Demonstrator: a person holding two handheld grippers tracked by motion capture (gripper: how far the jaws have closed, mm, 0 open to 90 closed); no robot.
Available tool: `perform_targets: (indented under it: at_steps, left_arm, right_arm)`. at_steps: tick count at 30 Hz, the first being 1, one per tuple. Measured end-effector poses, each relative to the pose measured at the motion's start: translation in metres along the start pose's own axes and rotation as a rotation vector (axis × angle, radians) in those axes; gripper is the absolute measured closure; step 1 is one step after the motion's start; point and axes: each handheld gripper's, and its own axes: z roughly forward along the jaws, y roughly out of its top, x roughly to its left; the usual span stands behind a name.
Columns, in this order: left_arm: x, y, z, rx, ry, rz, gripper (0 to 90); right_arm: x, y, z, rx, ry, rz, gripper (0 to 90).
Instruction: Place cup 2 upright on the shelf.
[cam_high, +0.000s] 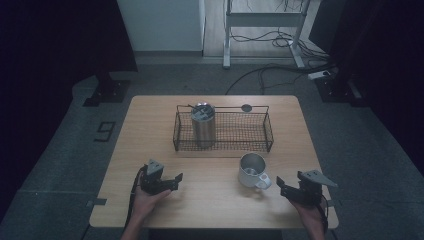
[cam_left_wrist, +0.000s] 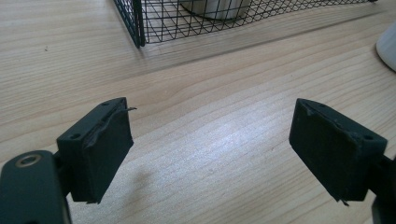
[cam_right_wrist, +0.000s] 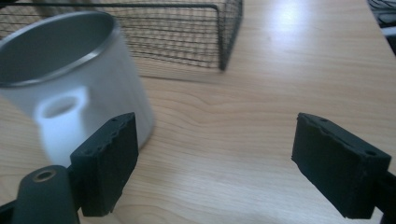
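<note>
I am seeing a pale wooden table (cam_high: 150, 115) with smooth, faintly glossy grain, a black wire-mesh basket (cam_high: 250, 131) holding a brushed steel tumbler (cam_high: 203, 129), a glossy white mug (cam_right_wrist: 79, 100) with metal lining, and matt black rubbery pads (cam_left_wrist: 108, 151).

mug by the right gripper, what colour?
White outside, with a silvery metal rim and inside; the mug shows best in the right gripper view.

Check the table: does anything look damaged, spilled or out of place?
One pad of the left tongs is peeling, a frayed strip sticking out at its top edge. The mug and the steel tumbler stand upright; nothing spilled.
</note>
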Motion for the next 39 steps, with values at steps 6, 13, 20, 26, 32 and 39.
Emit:
perform_targets:
  at_steps: [6, 13, 20, 26, 32, 39]
  left_arm:
    - [0.002, 0.000, -0.002, -0.008, -0.002, -0.009, 13.7]
    - [0.001, 0.000, 0.000, 0.000, -0.008, -0.013, 13.7]
    - [0.000, 0.002, -0.004, -0.018, -0.019, -0.019, 14.0]
    - [-0.002, 0.002, -0.006, -0.016, -0.048, -0.034, 14.1]
    - [-0.004, 0.002, -0.012, -0.031, -0.056, -0.036, 14.1]
    - [0.002, 0.000, -0.017, -0.033, -0.070, -0.063, 14.1]
  right_arm:
    - [0.015, 0.007, -0.001, -0.013, 0.036, -0.028, 14.3]
    - [0.024, 0.010, 0.000, -0.016, 0.070, -0.044, 13.9]
    - [0.036, 0.014, 0.004, -0.015, 0.099, -0.069, 13.2]
    - [0.044, 0.017, 0.008, -0.014, 0.121, -0.091, 13.0]
    - [0.053, 0.021, 0.014, -0.002, 0.136, -0.117, 12.8]
    - [0.066, 0.025, 0.023, 0.013, 0.152, -0.158, 11.6]
